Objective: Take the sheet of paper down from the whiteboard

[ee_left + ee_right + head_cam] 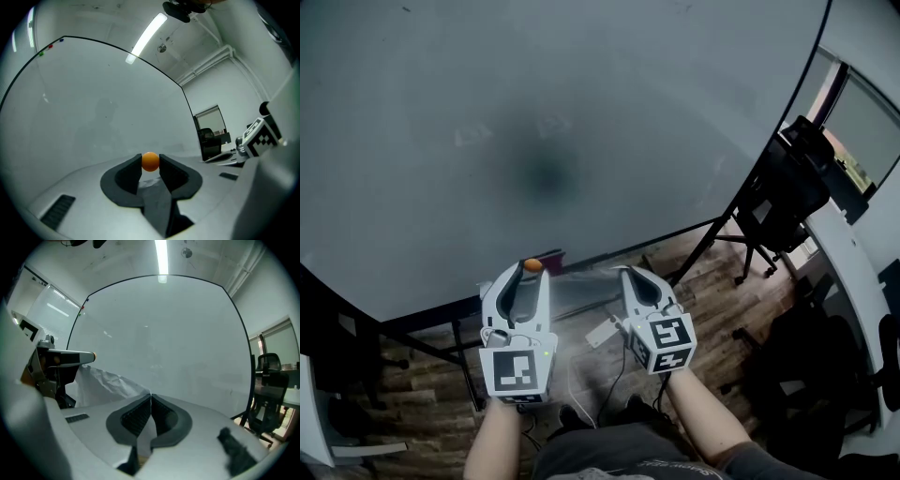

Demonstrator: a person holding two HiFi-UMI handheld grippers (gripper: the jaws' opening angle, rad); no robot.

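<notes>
Whiteboard (pixel 534 141): plain pale grey-white, with a thin black frame. Small red, green and blue dots (pixel 50 46) sit at its upper corner in the left gripper view.
Sheet of paper (pixel 110 380): white, with grey shading in the creases.
Ball (pixel 150 161): solid orange.
Left gripper (pixel 534 272) and right gripper (pixel 628 274): light grey shells with black pads (pixel 129 180). The cube faces (pixel 517 371) carry black-and-white square markers.
Floor (pixel 712 281): brown wood planks.
Chair (pixel 787 192): black.
</notes>
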